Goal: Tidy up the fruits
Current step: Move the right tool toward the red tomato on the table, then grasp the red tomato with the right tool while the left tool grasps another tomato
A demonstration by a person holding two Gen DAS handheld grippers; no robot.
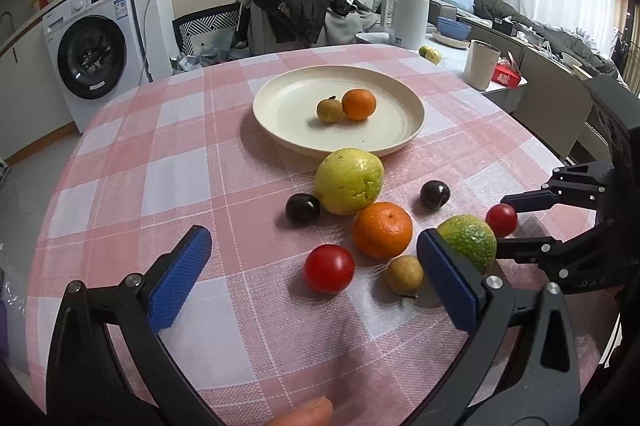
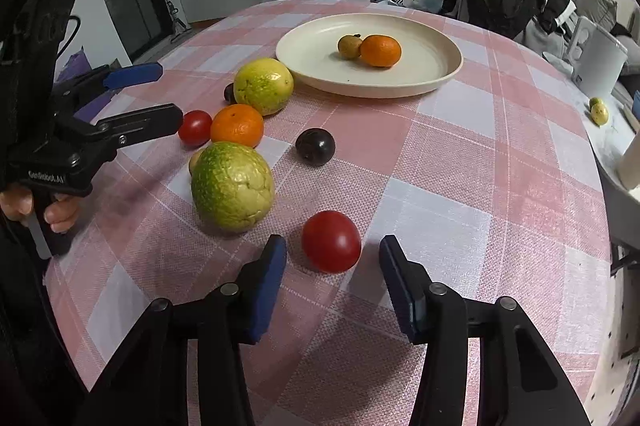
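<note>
Left tool [image 1: 314, 276]: held released, its blue pads spread wide above the worktop [image 1: 180, 185] — nothing is gripped.
Right tool [image 2: 333, 284]: released, with a red tomato [image 2: 331, 241] framed between its pads; contact cannot be told.
Plate [image 1: 280, 105]: cream, set on the checked cloth; a small orange [image 1: 359, 104] and a brownish longan [image 1: 329, 110] are seen touching inside it.
Loose fruits: a yellow-green guava [image 1: 348, 181] is placed just before the plate — beside it lie a second orange [image 1: 382, 230], two dark plums [image 1: 303, 208] [image 1: 435, 194], a second tomato [image 1: 329, 268], another longan [image 1: 404, 274] and a greener guava [image 2: 233, 185].
Background: a washing machine [image 1: 94, 41] and a white kettle [image 1: 406, 17] are visible.
</note>
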